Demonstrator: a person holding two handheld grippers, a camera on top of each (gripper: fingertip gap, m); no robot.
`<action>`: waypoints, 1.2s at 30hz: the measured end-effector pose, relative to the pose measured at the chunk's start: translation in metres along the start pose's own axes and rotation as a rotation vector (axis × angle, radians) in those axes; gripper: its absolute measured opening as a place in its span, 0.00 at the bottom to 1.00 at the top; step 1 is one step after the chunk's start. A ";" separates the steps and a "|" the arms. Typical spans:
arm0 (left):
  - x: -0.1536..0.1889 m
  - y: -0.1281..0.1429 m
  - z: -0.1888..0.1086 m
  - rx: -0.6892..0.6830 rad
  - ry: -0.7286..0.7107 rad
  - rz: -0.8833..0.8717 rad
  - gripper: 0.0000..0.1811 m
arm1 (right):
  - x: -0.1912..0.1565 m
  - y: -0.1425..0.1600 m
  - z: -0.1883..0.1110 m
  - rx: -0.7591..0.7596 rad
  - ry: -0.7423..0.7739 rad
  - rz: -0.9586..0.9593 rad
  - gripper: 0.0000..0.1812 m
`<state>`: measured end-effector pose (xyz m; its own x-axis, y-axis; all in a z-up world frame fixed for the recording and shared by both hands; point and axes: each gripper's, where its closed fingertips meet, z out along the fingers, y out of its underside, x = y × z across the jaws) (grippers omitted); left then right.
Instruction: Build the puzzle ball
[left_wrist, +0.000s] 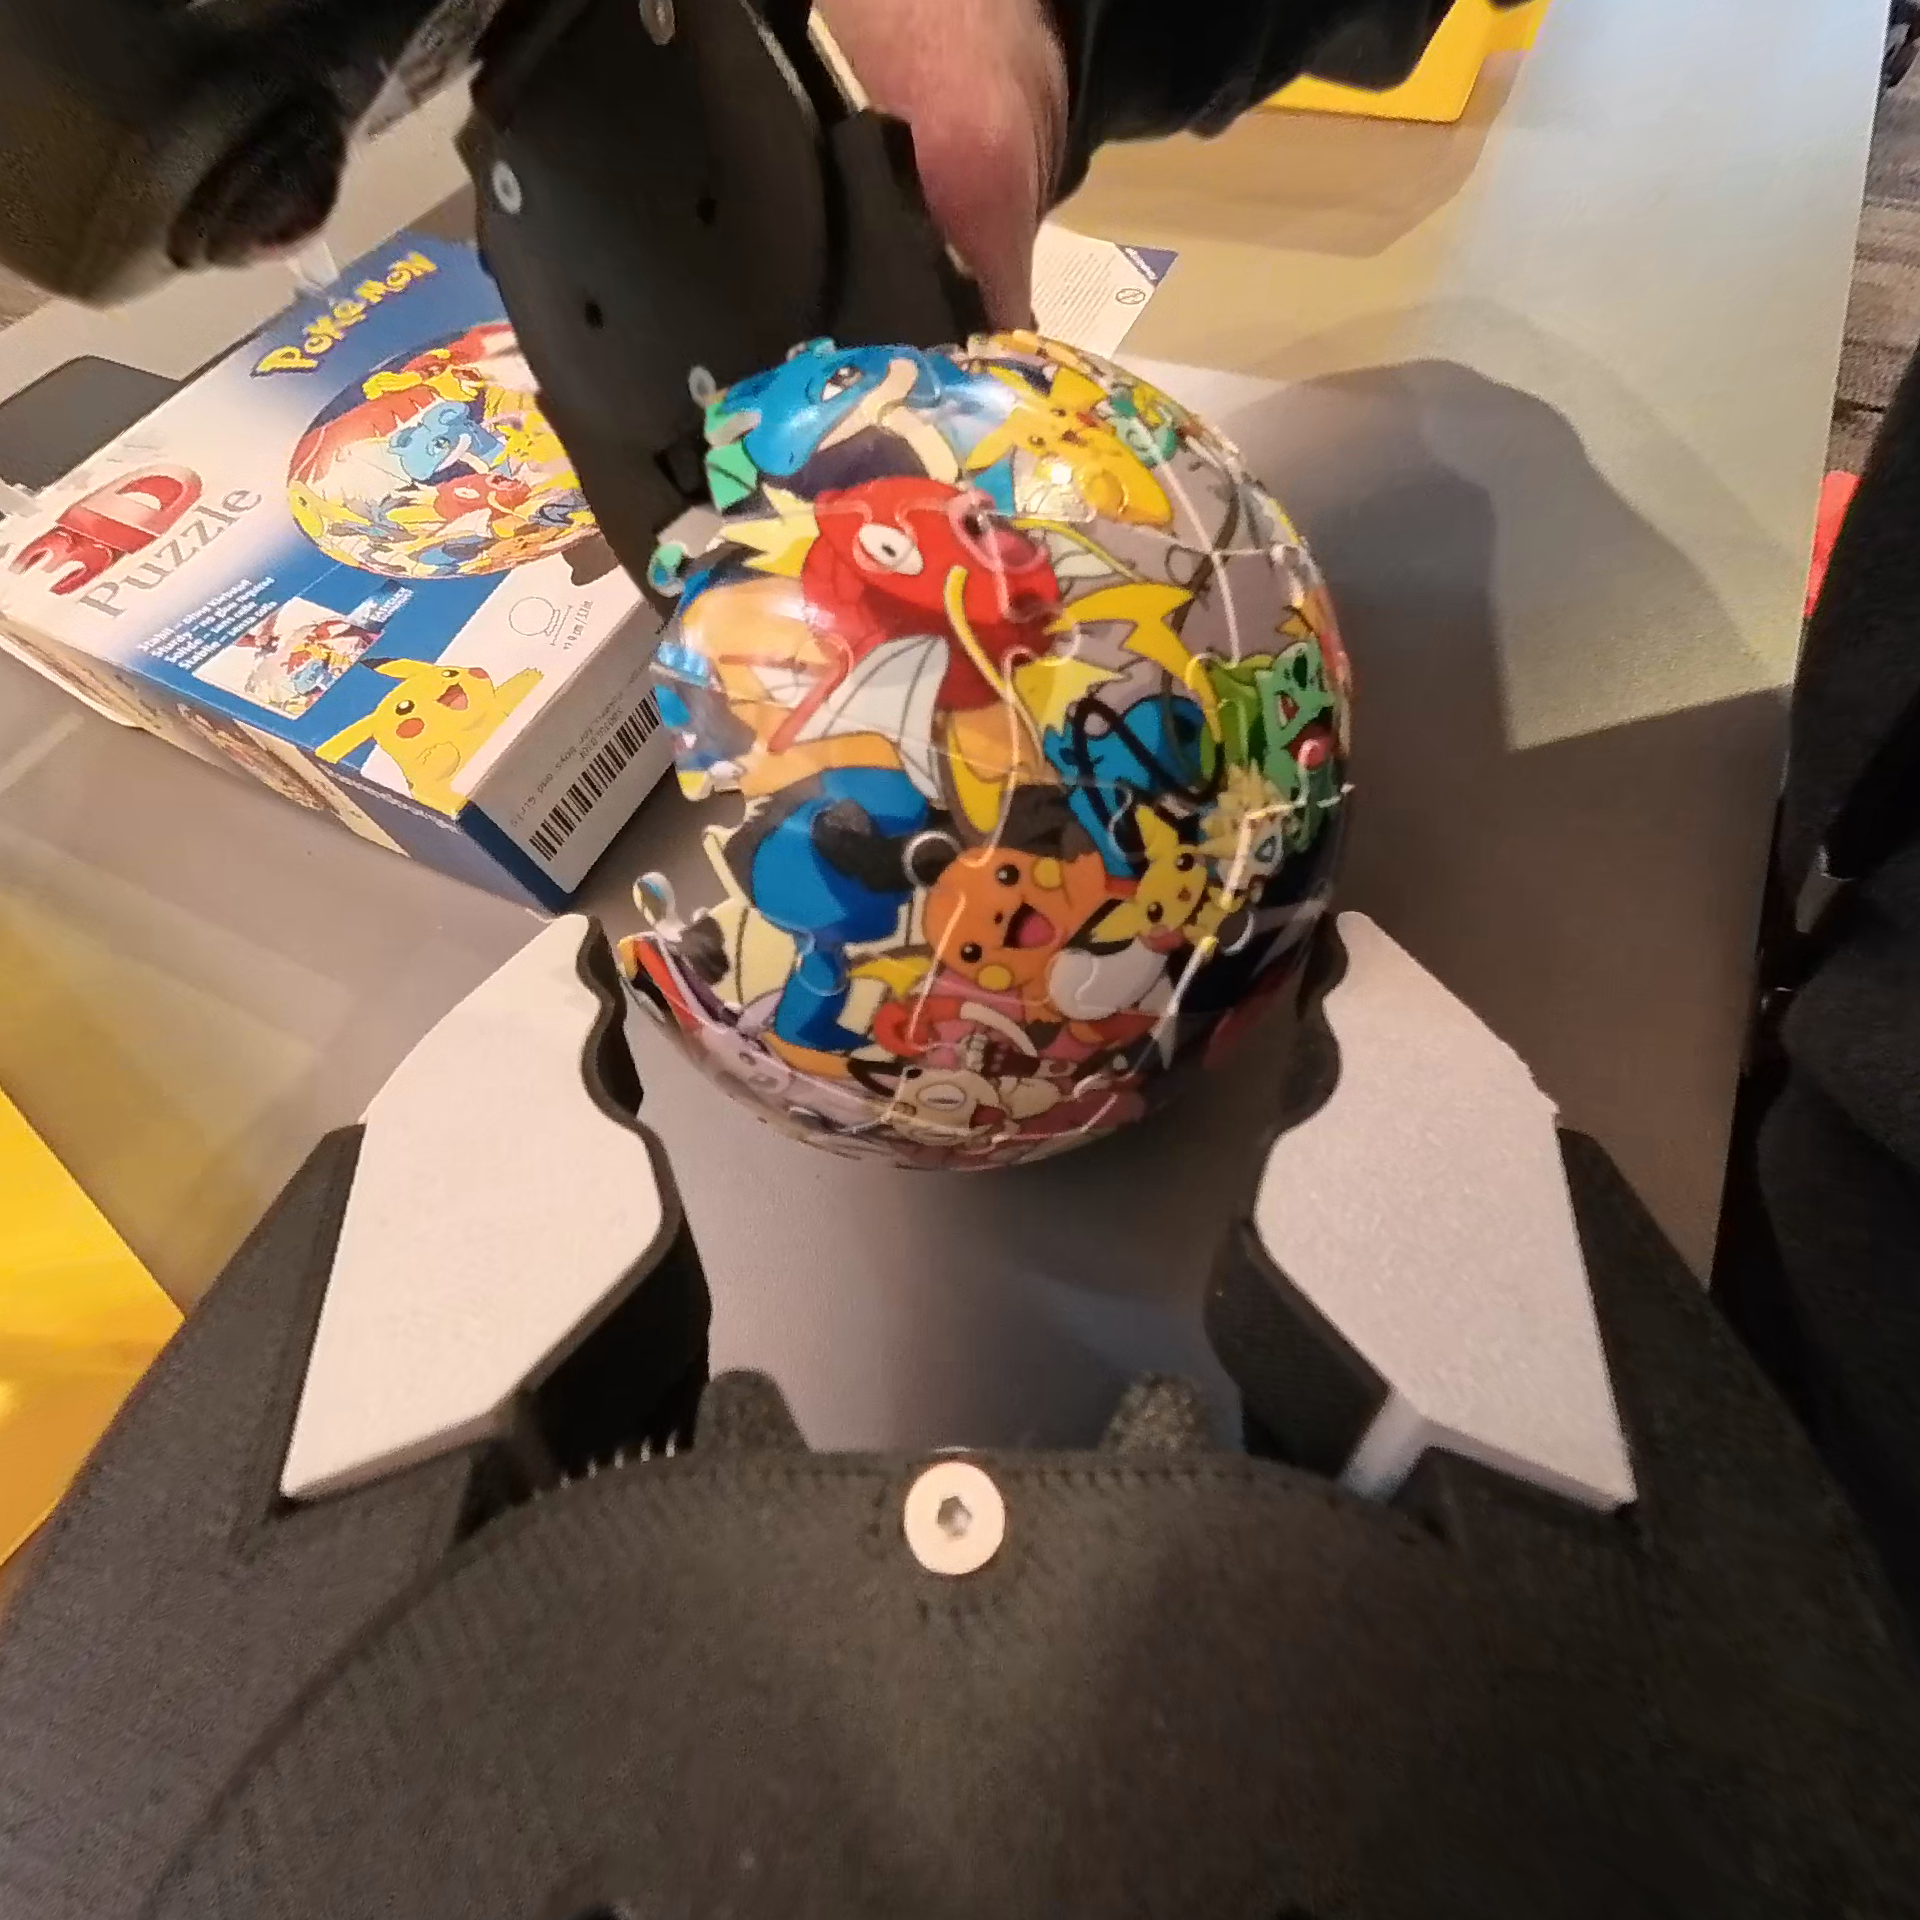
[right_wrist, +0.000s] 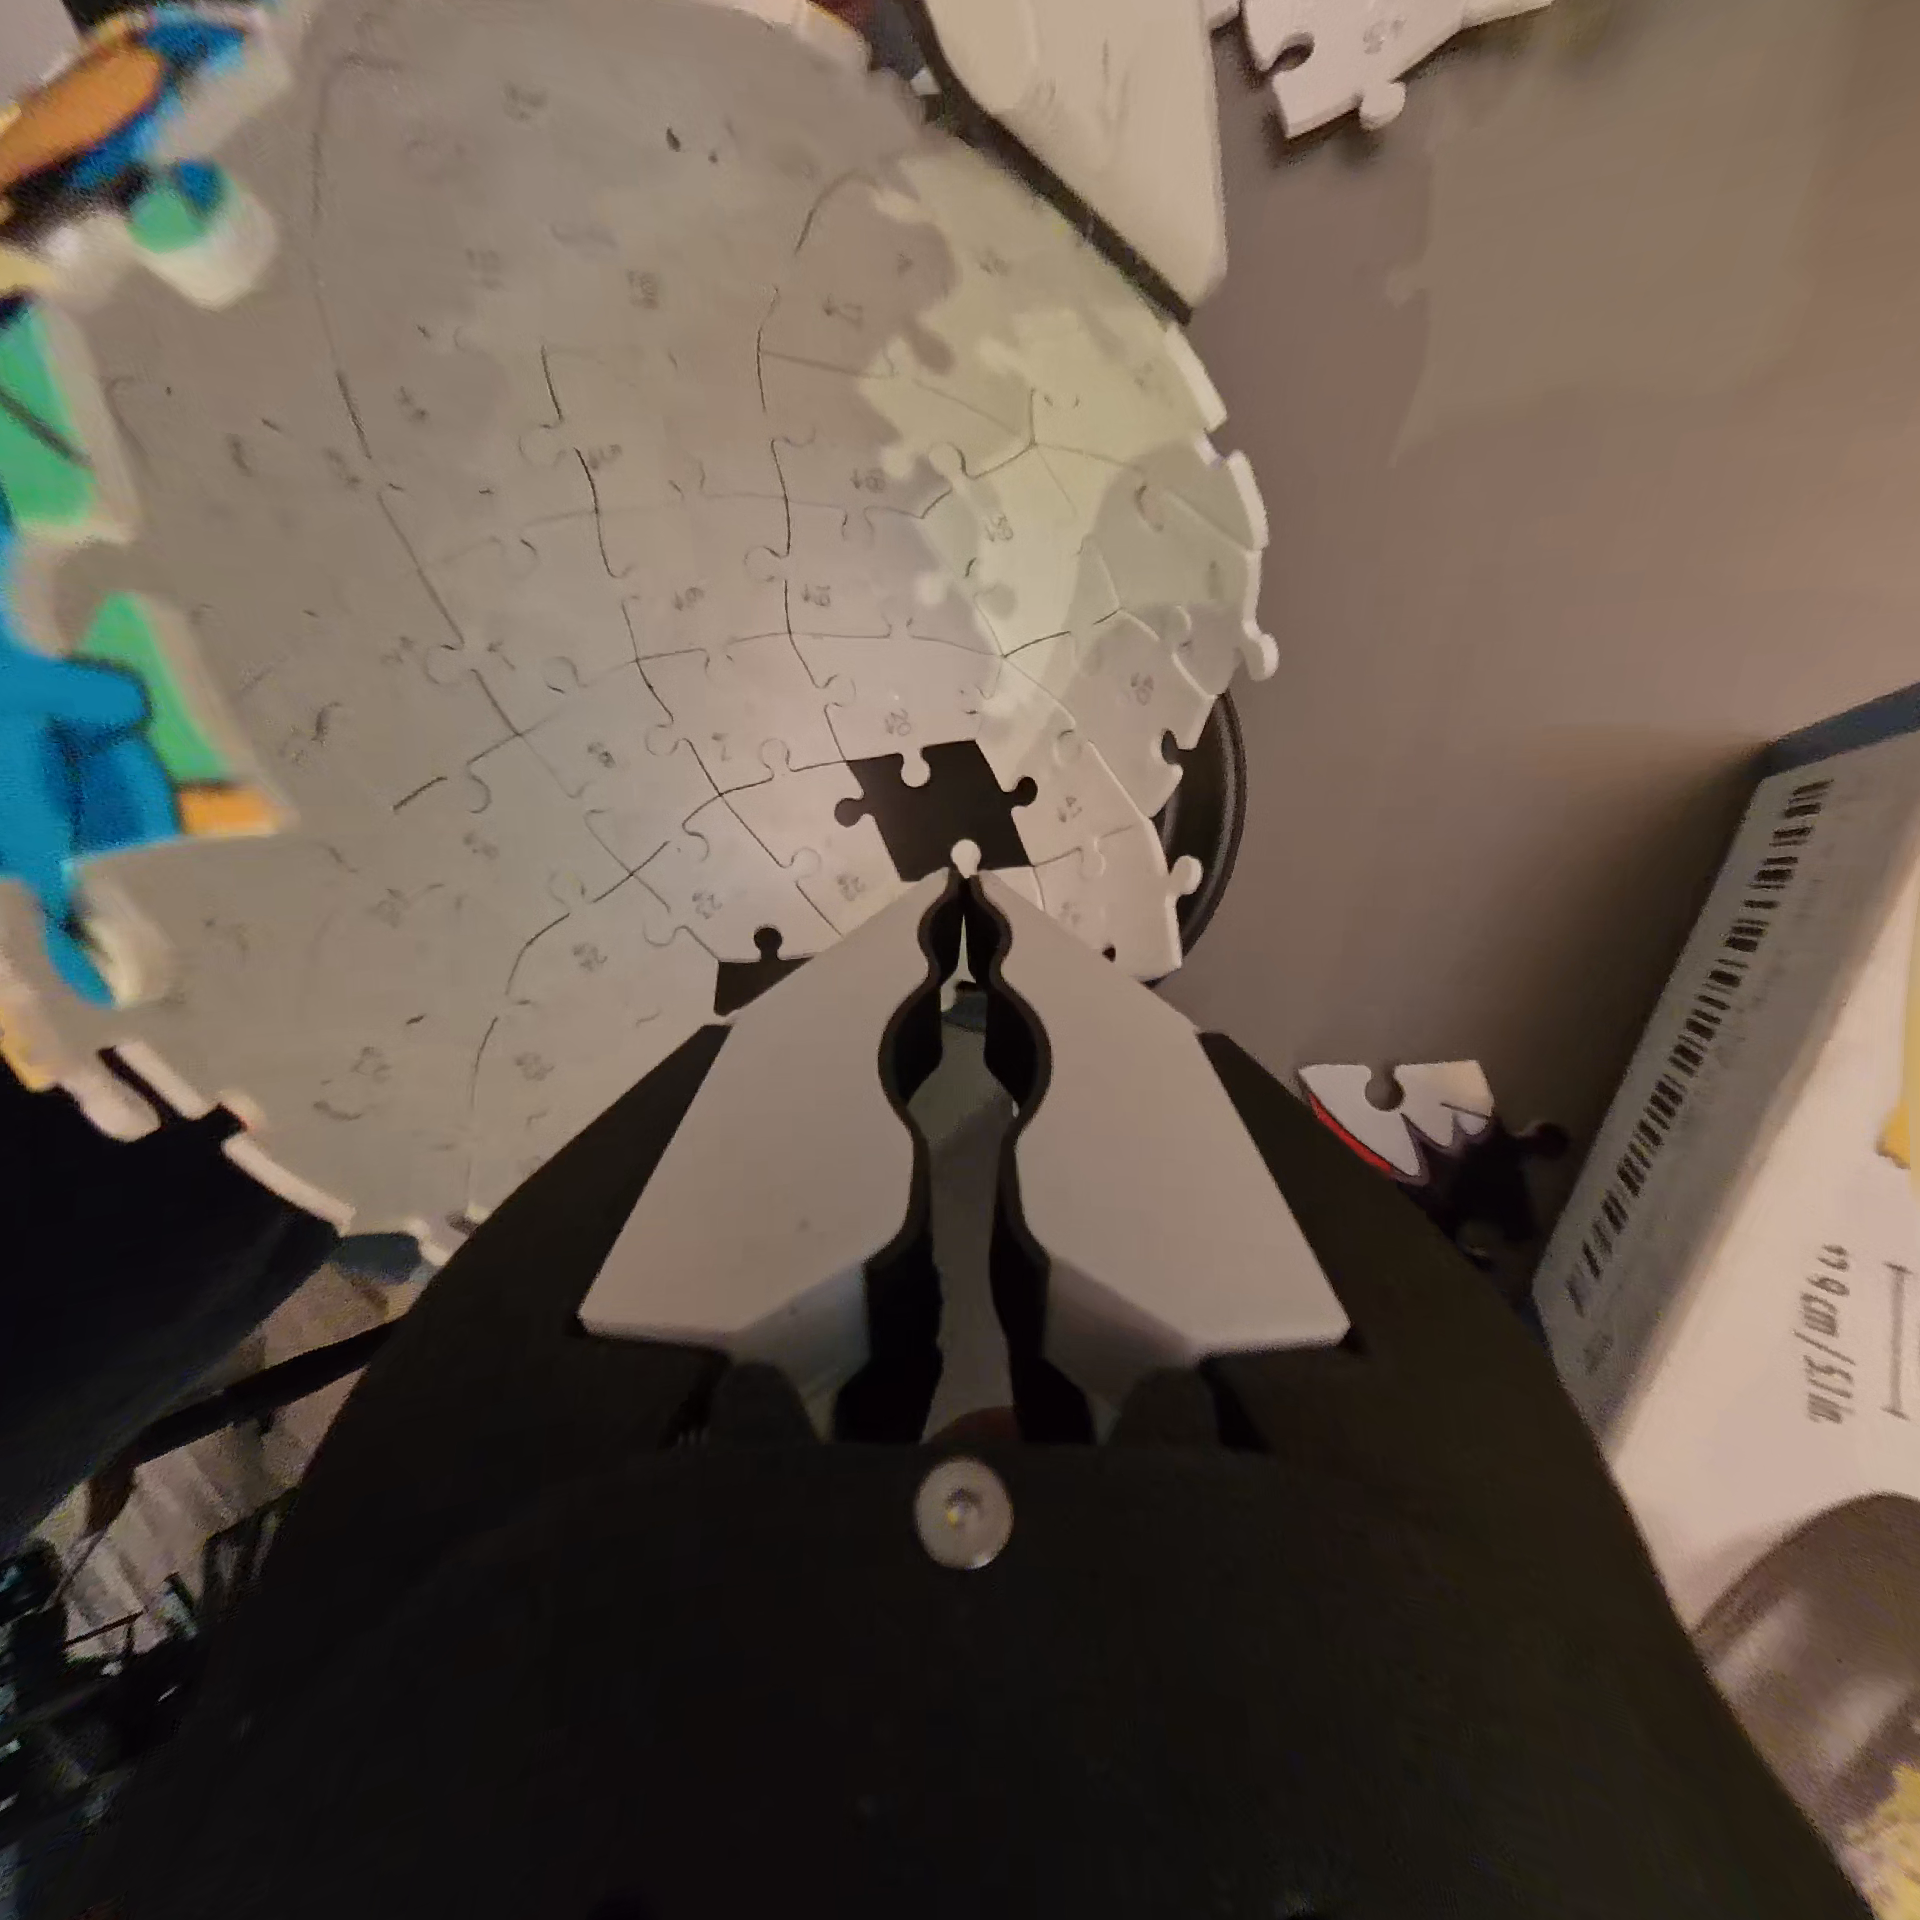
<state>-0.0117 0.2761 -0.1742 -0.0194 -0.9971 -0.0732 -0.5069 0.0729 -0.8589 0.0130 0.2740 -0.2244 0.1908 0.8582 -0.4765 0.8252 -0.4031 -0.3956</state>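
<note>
Between the wide-open jaws of the left gripper (left_wrist: 971, 997) the ball (left_wrist: 987, 748) sits on the table (left_wrist: 1558, 520), its lower sides at or just off the fingertips; contact cannot be told. Inside the shell, the right gripper (right_wrist: 966, 883) has its jaws closed; whether they pinch a piece is unclear. A one-piece hole (right_wrist: 935, 805) lies just past its tips. Likely fitting there: steady the shell from outside, press gently. Beyond lie loose pieces (right_wrist: 1403, 1122) and the box (left_wrist: 343, 623).
</note>
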 end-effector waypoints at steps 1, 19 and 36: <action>0.000 0.000 0.000 0.000 0.002 -0.001 0.67 | 0.000 0.000 0.001 -0.001 -0.005 0.001 0.00; 0.001 -0.001 0.001 -0.001 0.002 -0.002 0.67 | -0.010 0.007 0.001 -0.017 -0.074 -0.044 0.00; 0.000 0.000 0.000 -0.005 0.001 0.002 0.67 | 0.026 0.015 -0.077 0.252 0.197 0.090 0.08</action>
<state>-0.0117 0.2765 -0.1738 -0.0211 -0.9970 -0.0749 -0.5115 0.0751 -0.8560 0.0712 0.3144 -0.1821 0.3765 0.8508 -0.3666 0.6477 -0.5247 -0.5525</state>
